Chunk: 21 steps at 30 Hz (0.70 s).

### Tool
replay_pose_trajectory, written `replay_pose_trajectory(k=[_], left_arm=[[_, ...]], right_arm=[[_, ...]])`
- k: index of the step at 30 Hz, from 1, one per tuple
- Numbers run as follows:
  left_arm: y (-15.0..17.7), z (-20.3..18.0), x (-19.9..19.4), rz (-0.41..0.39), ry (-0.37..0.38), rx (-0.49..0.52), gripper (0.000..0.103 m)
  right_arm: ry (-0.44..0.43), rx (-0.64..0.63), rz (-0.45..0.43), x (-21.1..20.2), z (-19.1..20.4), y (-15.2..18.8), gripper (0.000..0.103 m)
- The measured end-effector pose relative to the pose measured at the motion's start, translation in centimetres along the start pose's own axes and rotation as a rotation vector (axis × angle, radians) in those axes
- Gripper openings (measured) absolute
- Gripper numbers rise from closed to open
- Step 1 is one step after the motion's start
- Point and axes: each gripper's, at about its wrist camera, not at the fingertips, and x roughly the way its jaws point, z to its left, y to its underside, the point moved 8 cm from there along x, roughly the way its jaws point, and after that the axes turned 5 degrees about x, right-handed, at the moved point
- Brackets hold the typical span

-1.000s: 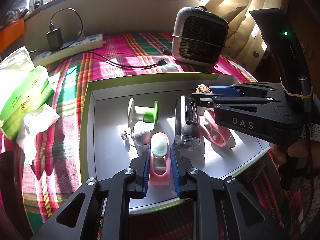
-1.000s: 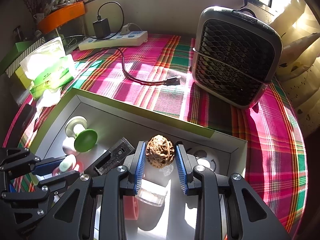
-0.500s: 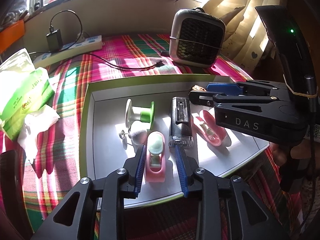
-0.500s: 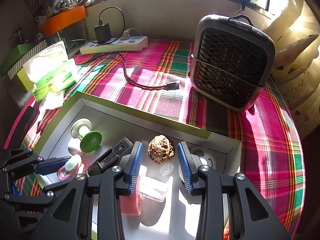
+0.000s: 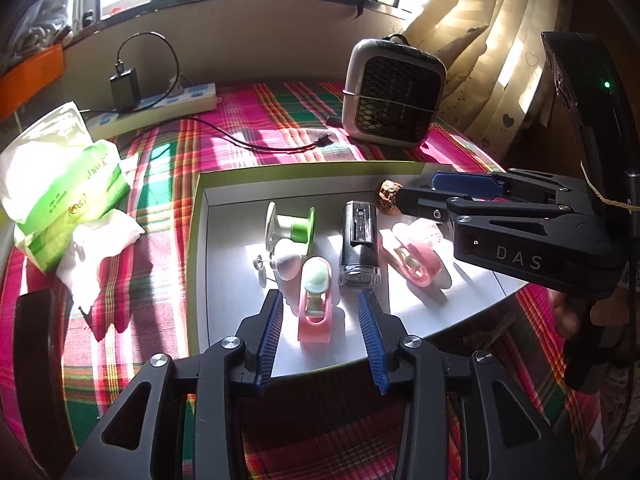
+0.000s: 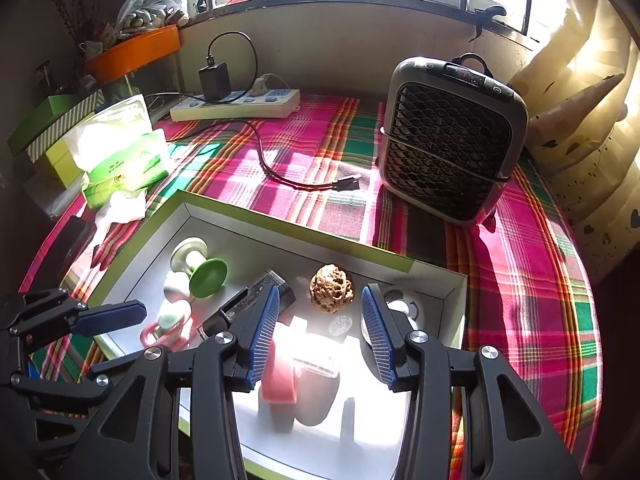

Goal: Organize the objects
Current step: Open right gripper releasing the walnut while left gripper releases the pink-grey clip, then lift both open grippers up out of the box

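The left tool stands with its 2 blue-padded fingers apart, holding nothing, over the near edge of a shallow white tray with a green rim that sits on a tabletop covered by a pink, green and white plaid cloth. Between those fingers, touching neither pad, a pink clip with a pale green oval lies flat on the tray floor. Just beyond it are a white rounded piece and a green and white spool lying on its side, with a black and clear rectangular device to their right and a second pink piece further right. The right tool is also spread wide and empty, reaching in over the tray's right part; a knobbly brown walnut rests on the tray floor just ahead of its fingertips, touching neither pad (sunlight washes out the tray floor below it). On the cloth behind the tray stand a small grey fan heater, a white power strip with a black charger and a green tissue pack to the left.
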Motion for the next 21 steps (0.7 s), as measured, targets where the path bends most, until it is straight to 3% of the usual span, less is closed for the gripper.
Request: replay_pose_trajectory(k=[15, 21], left_arm=[[1.3, -1.7, -2.7, -0.041, 0.030, 0.020, 0.037], [2.2, -3.3, -3.2, -0.028, 0.090, 0.050, 0.037]], right_arm=[[0.012, 0.052, -0.055, -4.1, -0.9, 2.1, 0.046], [0.009, 0.045, -0.056, -5.4, -1.1, 3.6, 0.046]])
